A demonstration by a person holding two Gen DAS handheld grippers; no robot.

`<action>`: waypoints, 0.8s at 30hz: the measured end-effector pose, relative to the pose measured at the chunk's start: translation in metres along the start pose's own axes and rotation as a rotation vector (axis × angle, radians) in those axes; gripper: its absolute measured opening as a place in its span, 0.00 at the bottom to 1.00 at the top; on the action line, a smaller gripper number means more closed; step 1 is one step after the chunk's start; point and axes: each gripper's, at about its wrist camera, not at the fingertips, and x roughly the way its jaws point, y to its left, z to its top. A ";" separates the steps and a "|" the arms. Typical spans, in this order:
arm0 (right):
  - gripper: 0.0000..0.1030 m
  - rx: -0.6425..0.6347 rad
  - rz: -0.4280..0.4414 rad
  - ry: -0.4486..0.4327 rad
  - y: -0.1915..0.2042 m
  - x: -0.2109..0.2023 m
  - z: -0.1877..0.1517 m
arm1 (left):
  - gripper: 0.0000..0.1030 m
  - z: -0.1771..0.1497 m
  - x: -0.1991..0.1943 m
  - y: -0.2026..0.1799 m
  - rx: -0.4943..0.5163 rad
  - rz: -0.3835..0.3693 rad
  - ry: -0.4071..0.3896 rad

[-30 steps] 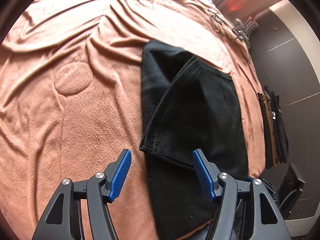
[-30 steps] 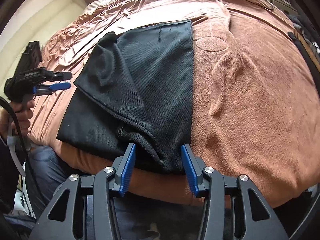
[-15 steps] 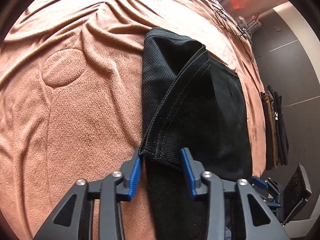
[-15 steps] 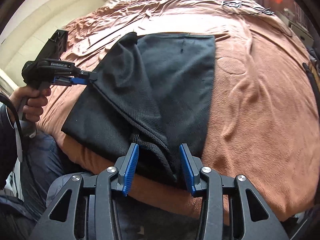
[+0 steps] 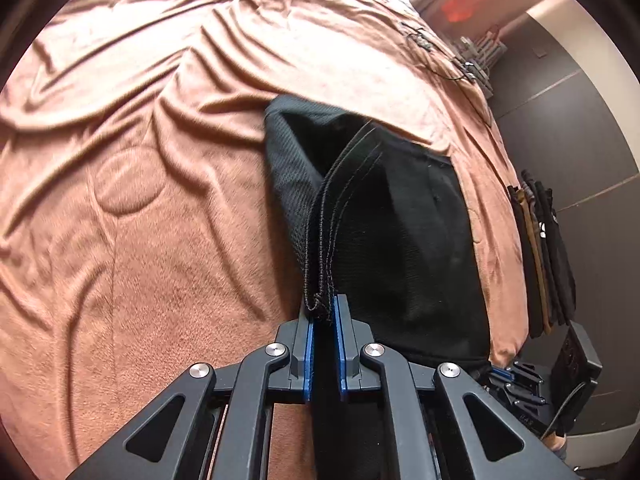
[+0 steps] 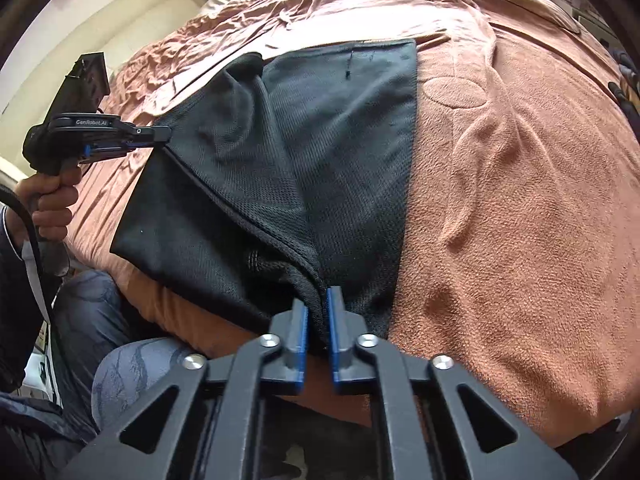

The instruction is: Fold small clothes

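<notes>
1. Black mesh fabric: a small pair of black mesh shorts (image 6: pixel 340 152) lies on the rust-brown fleece bedspread (image 6: pixel 520 220), near the bed edge where the person sits. Partly folded, one flap raised off the lower layer.
2. Left gripper (image 5: pixel 324 320): blue pads closed to a narrow slit, clamped on the stitched hem corner (image 5: pixel 318 300) of the shorts. From the right wrist view the same left gripper (image 6: pixel 160 134) holds that corner up, clear of the bedspread.
3. Right gripper (image 6: pixel 318 312): jaws almost together, pinching the seam at the near edge, beside the drawstring knot (image 6: pixel 260 264). Fabric runs between the pads; looks like a firm hold.
4. My read: both corners are secured, and the fold-over of the raised flap comes next.
5. Risks:
   - Left grip is right at the hem tip. Mesh is slick, so a quick pull could strip it out of the pads and drop the flap.
   - Uneven lift between the two hands would skew the fold line and leave edges misaligned.
   - Right pinch may have caught more than one layer, can't tell. If so, the bottom layer drags along and bunches.
   - Fleece is grippy and already wrinkled, so sliding the shorts could ruck the bedspread and the garment.
   - The garment sits close to the bed edge, so a tug toward the person could pull it off.
</notes>
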 end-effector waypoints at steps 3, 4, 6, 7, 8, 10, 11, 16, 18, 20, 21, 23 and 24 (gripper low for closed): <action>0.03 0.002 -0.005 -0.029 0.002 -0.008 -0.002 | 0.07 0.002 -0.005 -0.009 0.033 0.037 -0.012; 0.03 0.002 -0.006 -0.036 0.002 -0.010 -0.003 | 0.07 0.002 -0.006 -0.011 0.039 0.046 -0.011; 0.03 0.001 -0.008 -0.048 0.003 -0.013 -0.005 | 0.06 0.002 -0.009 -0.012 0.046 0.053 -0.015; 0.03 0.000 -0.008 -0.051 0.003 -0.014 -0.005 | 0.06 0.002 -0.010 -0.013 0.048 0.047 -0.018; 0.03 0.000 -0.010 -0.056 0.003 -0.015 -0.005 | 0.06 0.002 -0.011 -0.013 0.047 0.041 -0.021; 0.03 0.003 -0.009 -0.065 0.002 -0.018 -0.005 | 0.06 0.004 -0.014 -0.014 0.040 0.022 -0.032; 0.03 0.006 -0.007 -0.072 0.001 -0.019 -0.005 | 0.05 0.006 -0.016 -0.014 0.034 0.008 -0.038; 0.02 0.025 0.004 -0.091 -0.005 -0.025 -0.008 | 0.05 0.024 -0.020 -0.027 0.031 -0.038 -0.073; 0.02 0.039 0.006 -0.098 -0.007 -0.026 -0.009 | 0.05 0.032 -0.021 -0.035 0.037 -0.053 -0.085; 0.02 0.052 0.011 -0.101 -0.010 -0.027 -0.011 | 0.05 0.040 -0.021 -0.044 0.041 -0.067 -0.094; 0.02 0.059 0.015 -0.102 -0.011 -0.028 -0.011 | 0.05 0.044 -0.022 -0.048 0.042 -0.072 -0.100; 0.02 0.071 0.027 -0.106 -0.013 -0.028 -0.013 | 0.05 0.051 -0.020 -0.057 0.041 -0.079 -0.111; 0.02 0.073 0.032 -0.107 -0.013 -0.028 -0.015 | 0.05 0.053 -0.020 -0.060 0.039 -0.082 -0.117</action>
